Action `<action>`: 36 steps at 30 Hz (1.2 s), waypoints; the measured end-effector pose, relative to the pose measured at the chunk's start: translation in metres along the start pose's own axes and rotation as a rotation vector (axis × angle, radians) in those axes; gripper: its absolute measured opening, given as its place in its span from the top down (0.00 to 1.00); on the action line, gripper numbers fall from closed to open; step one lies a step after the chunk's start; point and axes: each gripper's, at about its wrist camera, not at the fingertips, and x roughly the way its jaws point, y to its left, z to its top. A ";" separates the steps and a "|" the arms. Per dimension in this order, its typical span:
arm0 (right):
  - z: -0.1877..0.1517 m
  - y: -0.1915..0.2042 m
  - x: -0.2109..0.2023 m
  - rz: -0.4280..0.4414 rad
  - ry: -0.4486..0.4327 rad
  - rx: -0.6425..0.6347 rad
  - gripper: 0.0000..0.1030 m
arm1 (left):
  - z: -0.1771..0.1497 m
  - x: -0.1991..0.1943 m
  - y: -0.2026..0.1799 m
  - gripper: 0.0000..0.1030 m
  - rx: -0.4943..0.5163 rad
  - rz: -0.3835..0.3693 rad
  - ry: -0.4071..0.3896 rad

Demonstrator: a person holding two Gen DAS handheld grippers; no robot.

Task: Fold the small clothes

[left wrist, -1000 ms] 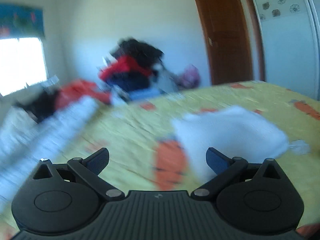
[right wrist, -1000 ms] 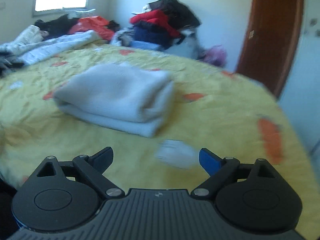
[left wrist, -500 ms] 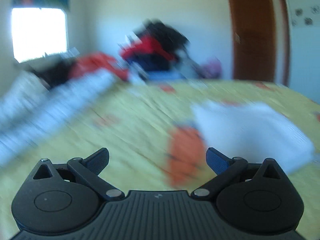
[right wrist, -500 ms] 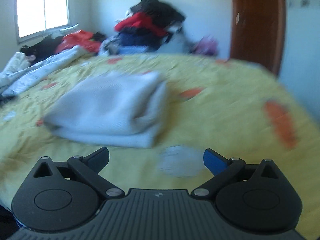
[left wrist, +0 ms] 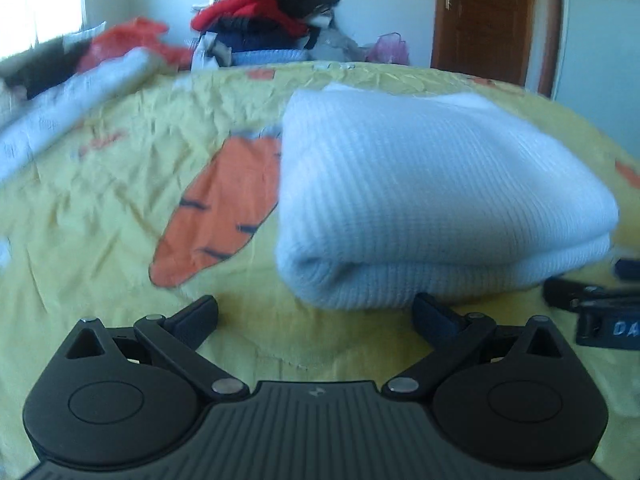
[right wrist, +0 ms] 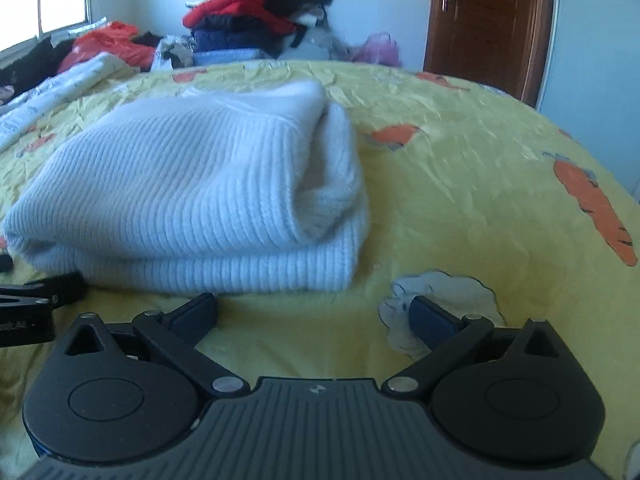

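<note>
A white ribbed knit sweater (left wrist: 420,184) lies folded on the yellow carrot-print bedspread (left wrist: 120,168). My left gripper (left wrist: 316,312) is open, low over the bed, with the sweater's near left corner just beyond its fingertips and nothing gripped. In the right wrist view the same sweater (right wrist: 192,192) shows its folded right end. My right gripper (right wrist: 314,310) stands wide open at its near right corner, with only bedspread between the fingers. Each gripper shows at the edge of the other's view: the right gripper (left wrist: 592,304) and the left gripper (right wrist: 36,300).
A heap of red, dark and blue clothes (left wrist: 264,12) is piled against the far wall. A white printed quilt (left wrist: 80,92) and orange fabric (left wrist: 132,36) lie along the bed's left side. A brown door (left wrist: 484,16) stands at the back right.
Both grippers have dropped and moved in toward the folded sweater, which now fills much more of each view. The right gripper's jaws stand slightly wider.
</note>
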 end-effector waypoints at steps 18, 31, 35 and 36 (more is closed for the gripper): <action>-0.003 0.000 0.005 -0.004 -0.023 0.015 0.00 | 0.000 0.004 0.002 0.00 0.016 -0.009 -0.020; -0.003 0.000 0.005 -0.004 -0.023 0.015 0.00 | 0.001 0.004 0.002 0.00 0.015 -0.008 -0.020; -0.003 0.000 0.005 -0.004 -0.023 0.015 0.00 | 0.001 0.004 0.002 0.00 0.015 -0.008 -0.020; -0.003 0.000 0.005 -0.004 -0.023 0.015 0.00 | 0.001 0.004 0.002 0.00 0.015 -0.008 -0.020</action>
